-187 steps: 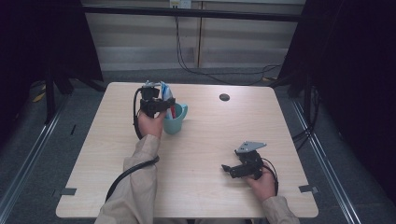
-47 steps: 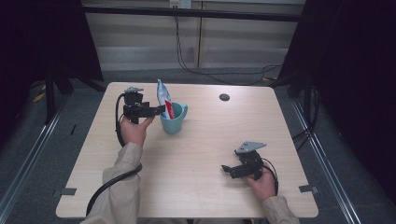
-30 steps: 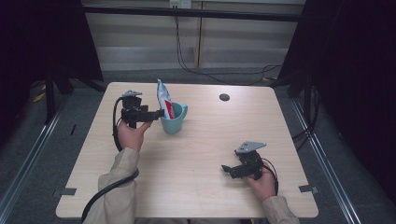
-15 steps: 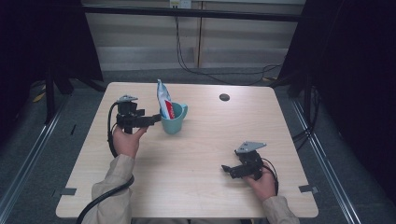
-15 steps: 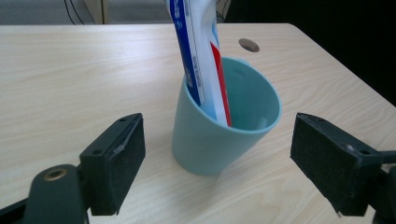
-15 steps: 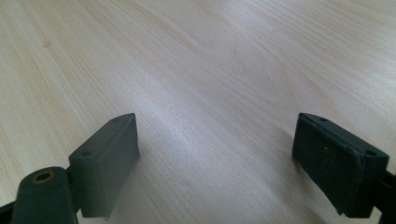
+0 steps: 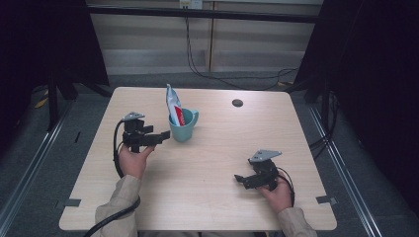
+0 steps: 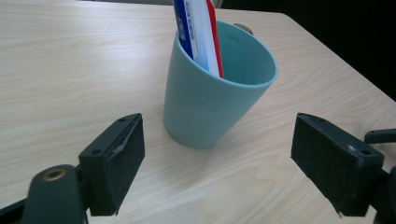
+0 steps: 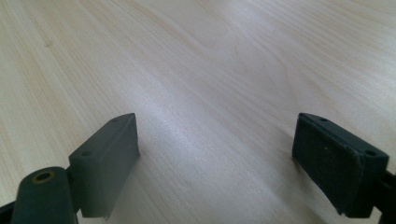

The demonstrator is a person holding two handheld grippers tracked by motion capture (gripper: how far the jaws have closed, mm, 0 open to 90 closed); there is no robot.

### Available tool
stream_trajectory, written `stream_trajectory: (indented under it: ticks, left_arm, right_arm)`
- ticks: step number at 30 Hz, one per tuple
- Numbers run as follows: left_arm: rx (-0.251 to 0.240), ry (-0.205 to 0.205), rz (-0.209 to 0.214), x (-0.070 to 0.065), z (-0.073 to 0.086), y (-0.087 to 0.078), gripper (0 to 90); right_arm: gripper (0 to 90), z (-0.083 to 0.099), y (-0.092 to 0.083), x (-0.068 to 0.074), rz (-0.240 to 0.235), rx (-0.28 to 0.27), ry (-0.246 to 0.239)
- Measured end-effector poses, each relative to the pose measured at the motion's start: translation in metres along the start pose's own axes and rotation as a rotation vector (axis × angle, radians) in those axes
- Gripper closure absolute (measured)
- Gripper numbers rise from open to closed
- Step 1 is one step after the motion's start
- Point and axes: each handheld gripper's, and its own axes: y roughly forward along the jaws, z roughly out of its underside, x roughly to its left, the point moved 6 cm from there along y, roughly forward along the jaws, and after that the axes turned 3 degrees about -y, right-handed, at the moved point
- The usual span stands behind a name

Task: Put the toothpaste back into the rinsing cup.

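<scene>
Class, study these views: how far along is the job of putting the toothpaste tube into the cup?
Done: the toothpaste tube stands in the teal cup on the table. In hand: nothing; the left gripper is open beside the cup, and the right gripper is open over bare wood. Left: seemingly nothing, perhaps parking the left gripper.
</scene>
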Motion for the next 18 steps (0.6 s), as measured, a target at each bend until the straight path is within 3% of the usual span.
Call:
stream_trajectory:
  ticks: [18]
  left_arm:
    - [0.005,0.023,0.056,-0.011,0.028,0.001,16.1]
  right_arm:
    - [13.8,0.0,0.0,0.0,-0.004,-0.001,-0.005]
